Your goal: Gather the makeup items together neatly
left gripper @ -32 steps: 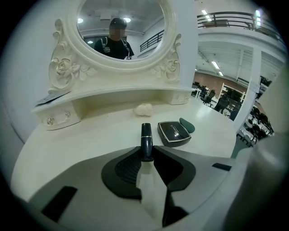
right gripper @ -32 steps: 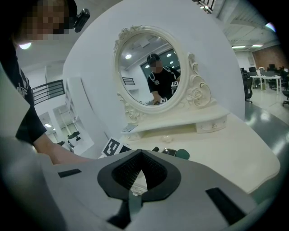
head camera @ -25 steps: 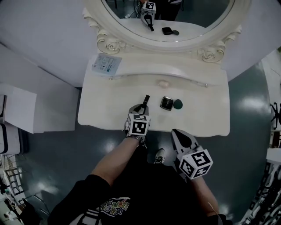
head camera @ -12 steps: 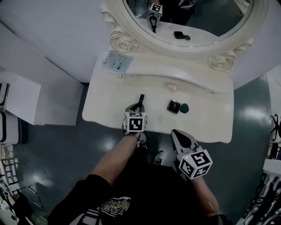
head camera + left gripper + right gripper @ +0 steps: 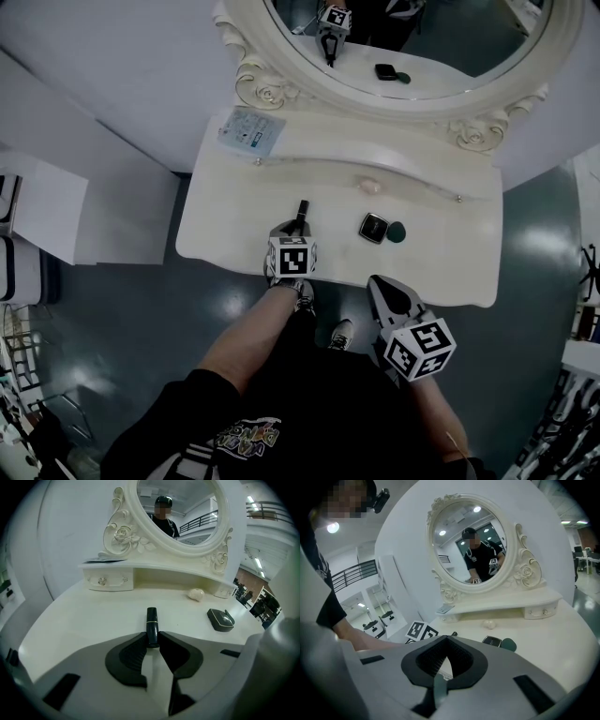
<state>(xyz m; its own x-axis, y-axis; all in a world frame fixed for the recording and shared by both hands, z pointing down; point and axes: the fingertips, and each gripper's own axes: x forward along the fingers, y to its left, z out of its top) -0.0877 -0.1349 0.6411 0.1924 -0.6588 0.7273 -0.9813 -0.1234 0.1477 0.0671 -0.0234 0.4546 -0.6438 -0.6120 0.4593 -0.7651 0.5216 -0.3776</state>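
Firmly between left tongs (image 5: 152, 639): lipstick (image 5: 151, 618).

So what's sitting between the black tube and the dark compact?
Nothing: only bare white tabletop separates the black tube from the dark compact, clearest in the left gripper view.

Head view: lipstick (image 5: 301, 208), left of the compact (image 5: 373, 227), has its near end covered by the left gripper (image 5: 296, 227). The round green item (image 5: 396, 231) just right of the compact is too small to identify. The pale oval lump (image 5: 369, 185) beyond the compact is of unclear kind. The card (image 5: 250, 131), beyond and well left of the compact, has unreadable print. The mirror (image 5: 412, 56) beyond the compact is cut off at the top by the picture edge.

Right gripper view: the body of the right gripper (image 5: 447, 639) covers the compact's near edge and all but the lipstick's tip.
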